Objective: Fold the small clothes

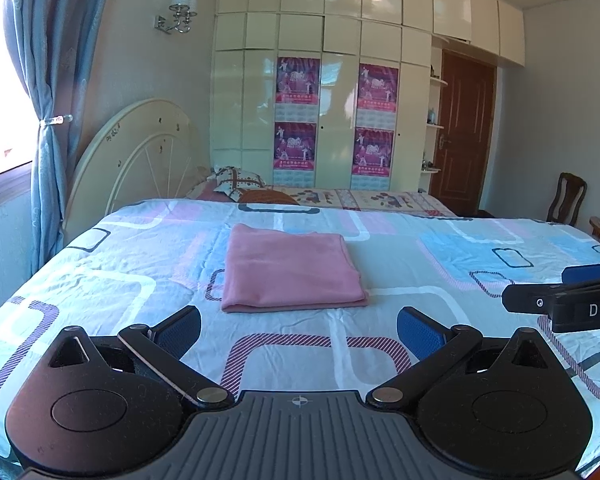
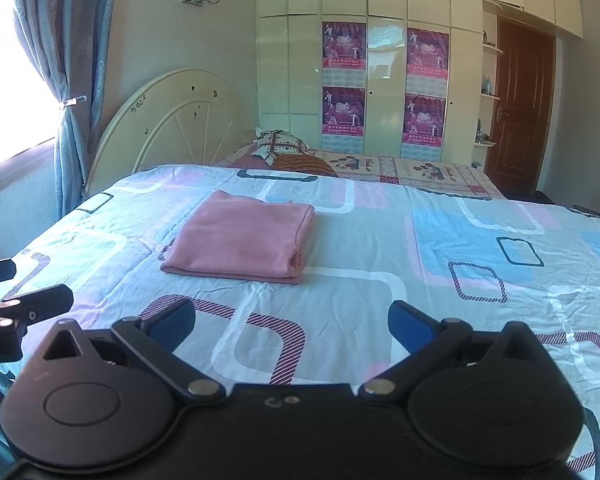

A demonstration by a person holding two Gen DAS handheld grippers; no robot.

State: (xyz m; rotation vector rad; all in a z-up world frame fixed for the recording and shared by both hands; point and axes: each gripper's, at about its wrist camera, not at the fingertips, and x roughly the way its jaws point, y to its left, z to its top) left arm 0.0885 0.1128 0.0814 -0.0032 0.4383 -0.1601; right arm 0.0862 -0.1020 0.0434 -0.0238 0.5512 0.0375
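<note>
one neatly folded pink garment (image 1: 290, 268)

Left gripper (image 1: 299, 328) and right gripper (image 2: 292, 322), jaws wide, empty.

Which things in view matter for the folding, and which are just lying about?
For the job: pink cloth, already folded flat on the bedsheet; left gripper and right gripper, both open and empty.

Lying about: patterned pillows, wooden chair, wardrobe posters.
</note>
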